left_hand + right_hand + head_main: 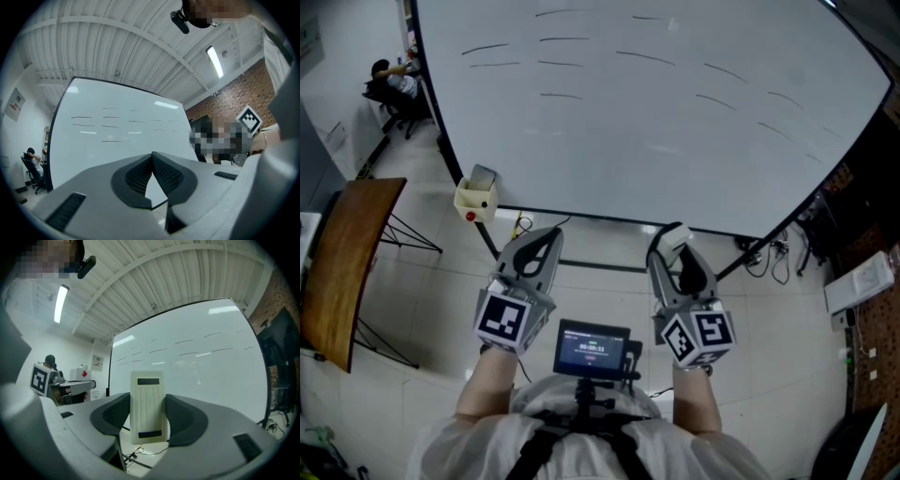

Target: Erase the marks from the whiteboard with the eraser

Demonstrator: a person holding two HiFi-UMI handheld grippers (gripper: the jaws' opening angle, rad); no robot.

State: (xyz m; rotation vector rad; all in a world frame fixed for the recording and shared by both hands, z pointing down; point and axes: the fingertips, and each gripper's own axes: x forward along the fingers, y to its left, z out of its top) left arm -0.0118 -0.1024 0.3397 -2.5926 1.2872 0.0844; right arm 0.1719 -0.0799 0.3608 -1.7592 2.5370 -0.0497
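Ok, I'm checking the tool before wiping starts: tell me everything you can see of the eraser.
The eraser is a cream, plastic-looking rectangular block with lengthwise ribs and a dark strip near each end. It stands upright, clamped on its long sides between the jaws of the right gripper, with its upper end sticking out past them. It is held in the air short of the whiteboard and touches nothing else.
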